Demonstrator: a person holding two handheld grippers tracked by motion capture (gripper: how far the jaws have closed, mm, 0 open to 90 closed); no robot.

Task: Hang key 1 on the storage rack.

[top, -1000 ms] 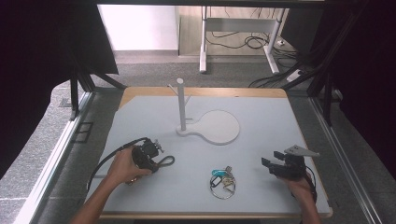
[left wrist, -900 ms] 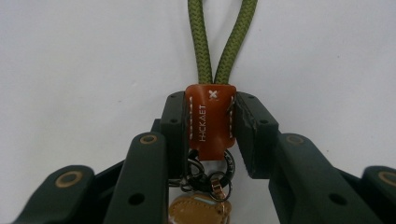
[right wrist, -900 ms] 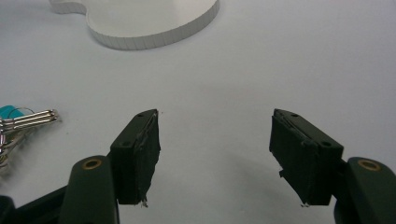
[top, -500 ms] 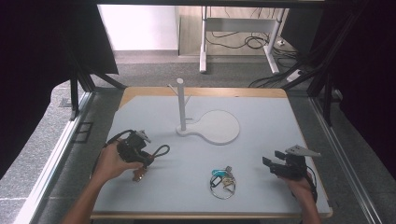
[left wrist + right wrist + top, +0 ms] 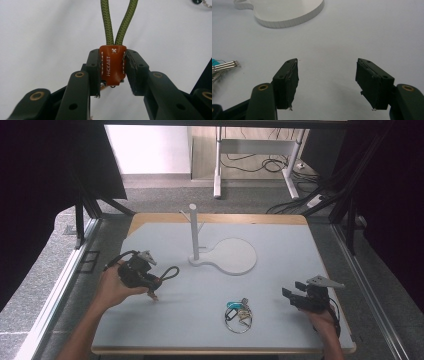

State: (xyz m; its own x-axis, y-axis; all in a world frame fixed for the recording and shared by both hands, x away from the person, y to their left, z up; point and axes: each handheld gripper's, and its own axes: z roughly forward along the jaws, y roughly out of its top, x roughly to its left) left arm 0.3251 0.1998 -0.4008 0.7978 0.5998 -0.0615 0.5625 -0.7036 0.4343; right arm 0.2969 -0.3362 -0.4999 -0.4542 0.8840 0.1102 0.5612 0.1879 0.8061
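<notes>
So the left gripper [image 5: 150, 281] has its jaws clamped on the little brown leather tab [image 5: 112, 65] of a keychain, squeezing it from both sides. In the left gripper view the olive green cord loop [image 5: 119, 21] runs straight out past the jaws, which looks like the whole point: grab the stiff tab and the loop stays free and open, ready to slip over something. In the high view that loop pokes out toward the middle of the counter [image 5: 280, 245], with the keychain held up off the surface at the left side.

My guess is it's headed for the white stand [image 5: 194, 232], the upright post with small pegs on a flat round base, sitting toward the far middle. Nothing hangs on it.

The right gripper [image 5: 295, 297] sits low near the right edge with its jaws apart and nothing between them. It's pointed toward the bunch of keys [image 5: 237, 311] lying flat on the counter near the front, so probably lined up for that one, but it isn't touching it.
</notes>
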